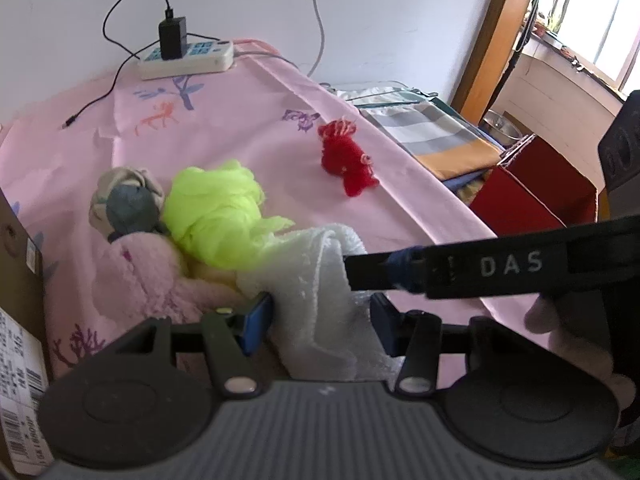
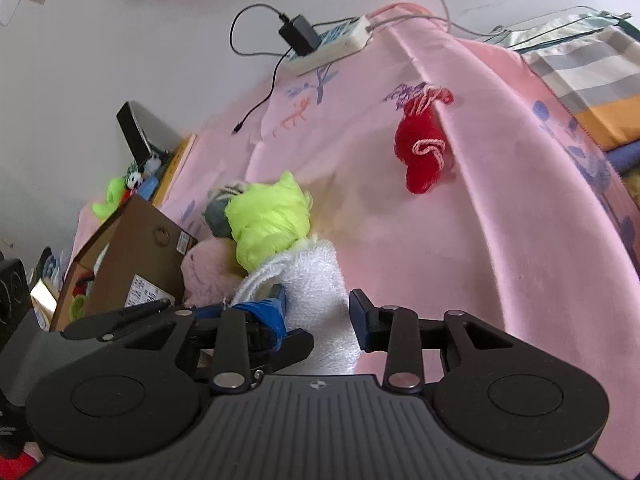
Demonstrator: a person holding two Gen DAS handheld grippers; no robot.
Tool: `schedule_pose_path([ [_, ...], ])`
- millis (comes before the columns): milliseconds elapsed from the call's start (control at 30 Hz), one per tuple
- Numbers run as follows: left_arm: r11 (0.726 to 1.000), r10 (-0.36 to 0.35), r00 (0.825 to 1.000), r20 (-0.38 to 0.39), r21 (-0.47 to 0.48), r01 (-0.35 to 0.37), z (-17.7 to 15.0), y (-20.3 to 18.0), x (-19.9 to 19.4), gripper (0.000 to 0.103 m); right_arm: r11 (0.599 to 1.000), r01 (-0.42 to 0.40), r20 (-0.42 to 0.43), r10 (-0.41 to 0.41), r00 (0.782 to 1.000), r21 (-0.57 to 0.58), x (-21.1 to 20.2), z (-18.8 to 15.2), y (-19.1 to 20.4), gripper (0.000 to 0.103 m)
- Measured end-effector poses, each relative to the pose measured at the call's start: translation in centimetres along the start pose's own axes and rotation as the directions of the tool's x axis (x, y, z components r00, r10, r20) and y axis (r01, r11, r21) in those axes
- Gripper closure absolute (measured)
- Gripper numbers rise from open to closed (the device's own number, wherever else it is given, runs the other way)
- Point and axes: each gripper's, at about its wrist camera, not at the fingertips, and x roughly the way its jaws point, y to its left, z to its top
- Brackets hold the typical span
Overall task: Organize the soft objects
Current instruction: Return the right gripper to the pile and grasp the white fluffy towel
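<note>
A white towel (image 1: 320,280) lies at the near end of a heap of soft things on the pink sheet (image 1: 240,132). My left gripper (image 1: 320,324) is shut on it, a blue pad on each side. From the right, a black finger (image 1: 400,272) of the right gripper reaches the towel's edge. In the right wrist view the towel (image 2: 316,280) sits between the jaws of my right gripper (image 2: 318,314), which stands open with a small gap at the right pad. Behind lie a neon green cloth (image 1: 216,216), a grey-beige sock ball (image 1: 128,200) and a pink fluffy piece (image 1: 148,280). A red knitted toy (image 1: 348,160) lies apart.
An open cardboard box (image 2: 132,248) with soft toys in it stands left of the heap. At the head of the bed a power strip (image 1: 188,60) has a black charger and a trailing cable. Folded striped bedding (image 1: 436,136) and a red box (image 1: 532,188) sit beyond the sheet's right edge.
</note>
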Motion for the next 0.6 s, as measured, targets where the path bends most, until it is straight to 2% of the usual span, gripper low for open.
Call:
schedule_pose_path([
  [233,1.0,0.01,1.0,0.001,-0.023,-0.01,-0.2,0.3,0.8,0.052,0.996,-0.072,-0.058,0.076,0.995,0.06,1.8,0.7,-1.2,0.081],
  [333,0.999,-0.002,1.0,0.001,-0.04,0.002,-0.1,0.4,0.7,0.054,0.991,-0.107,-0.065,0.112,0.992,0.087,2.0,0.7,-1.6,0.084],
  [500,1.0,-0.01,1.0,0.007,-0.005,0.01,-0.1,-0.5,0.0,0.057,0.989,-0.12,-0.064,0.126,0.99,0.089,0.9,0.5,-1.5,0.087],
  [600,0.999,-0.04,0.999,0.005,-0.002,0.04,-0.2,-0.9,-0.7,0.058,0.989,-0.112,-0.066,0.119,0.991,0.095,0.0,0.2,-1.3,0.087],
])
